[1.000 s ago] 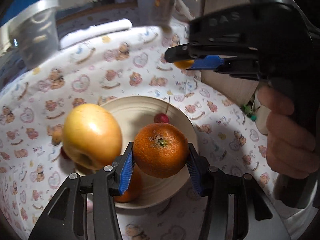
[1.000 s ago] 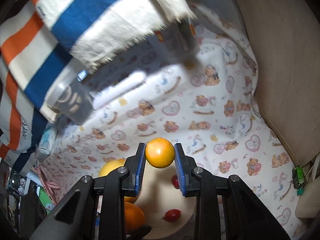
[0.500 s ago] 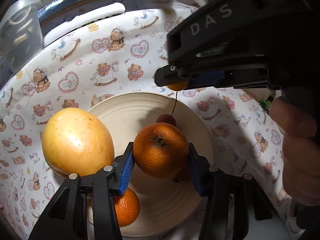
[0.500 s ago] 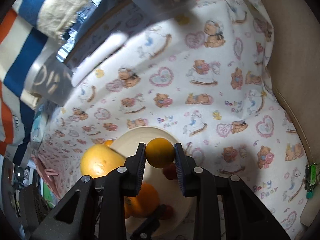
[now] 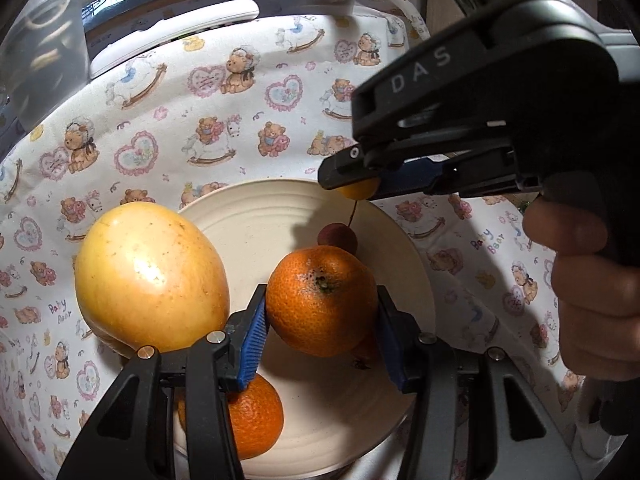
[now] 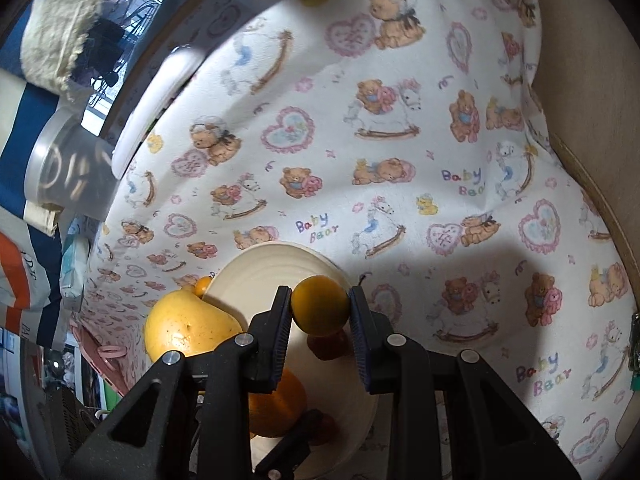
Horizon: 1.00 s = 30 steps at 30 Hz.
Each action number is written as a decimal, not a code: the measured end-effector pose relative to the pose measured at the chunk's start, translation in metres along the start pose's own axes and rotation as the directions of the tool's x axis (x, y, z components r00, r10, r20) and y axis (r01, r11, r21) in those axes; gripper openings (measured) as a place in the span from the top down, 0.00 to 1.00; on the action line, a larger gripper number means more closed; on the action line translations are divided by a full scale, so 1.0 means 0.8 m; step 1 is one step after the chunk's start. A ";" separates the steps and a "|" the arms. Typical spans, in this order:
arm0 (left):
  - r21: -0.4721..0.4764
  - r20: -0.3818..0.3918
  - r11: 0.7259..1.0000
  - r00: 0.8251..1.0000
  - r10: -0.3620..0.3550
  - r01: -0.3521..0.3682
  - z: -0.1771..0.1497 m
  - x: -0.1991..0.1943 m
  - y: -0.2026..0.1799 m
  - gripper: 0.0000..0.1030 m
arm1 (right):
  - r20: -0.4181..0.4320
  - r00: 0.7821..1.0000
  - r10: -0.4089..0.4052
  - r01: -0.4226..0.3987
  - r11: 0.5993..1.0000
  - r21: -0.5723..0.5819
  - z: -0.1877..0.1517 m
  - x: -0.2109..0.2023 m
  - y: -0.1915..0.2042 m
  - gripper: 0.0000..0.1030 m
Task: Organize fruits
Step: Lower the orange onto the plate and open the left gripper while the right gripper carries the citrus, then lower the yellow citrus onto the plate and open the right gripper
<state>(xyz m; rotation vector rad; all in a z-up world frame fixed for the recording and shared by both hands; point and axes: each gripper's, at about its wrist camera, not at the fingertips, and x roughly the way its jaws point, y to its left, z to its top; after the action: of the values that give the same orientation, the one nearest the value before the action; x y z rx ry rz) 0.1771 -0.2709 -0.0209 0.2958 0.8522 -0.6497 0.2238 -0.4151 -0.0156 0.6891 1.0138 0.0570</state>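
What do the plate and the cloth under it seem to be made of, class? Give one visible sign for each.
Plate: probably glazed ceramic; cream, with a soft sheen and concentric rings pressed into its surface.
Cloth: apparently printed woven cotton, matte; it creases and drapes, and bears bears, hearts and rocking horses.

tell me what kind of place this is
Most likely a lived-in home, not a lab or shop. A table is covered with a nursery-print "Baby Bear" cloth, a cream plate holds loose fruit, and a striped towel and clear plastic tub crowd the far edge.
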 end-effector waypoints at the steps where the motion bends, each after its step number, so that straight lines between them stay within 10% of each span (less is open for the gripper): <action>1: -0.002 0.000 1.000 1.000 -0.003 0.003 -0.001 0.000 0.001 0.52 | -0.003 1.000 -0.003 0.003 1.000 0.000 0.000 0.001 0.000 0.72; 30: -0.035 0.103 0.997 0.992 0.074 -0.070 -0.046 -0.107 0.046 0.39 | -0.008 0.999 0.033 -0.033 0.999 0.034 -0.001 -0.001 -0.003 0.71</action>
<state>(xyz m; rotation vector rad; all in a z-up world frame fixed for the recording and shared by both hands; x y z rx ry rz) 0.1368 -0.1896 0.0219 0.2608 0.7482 -0.5787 0.2223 -0.4169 -0.0163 0.7370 1.0136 0.0722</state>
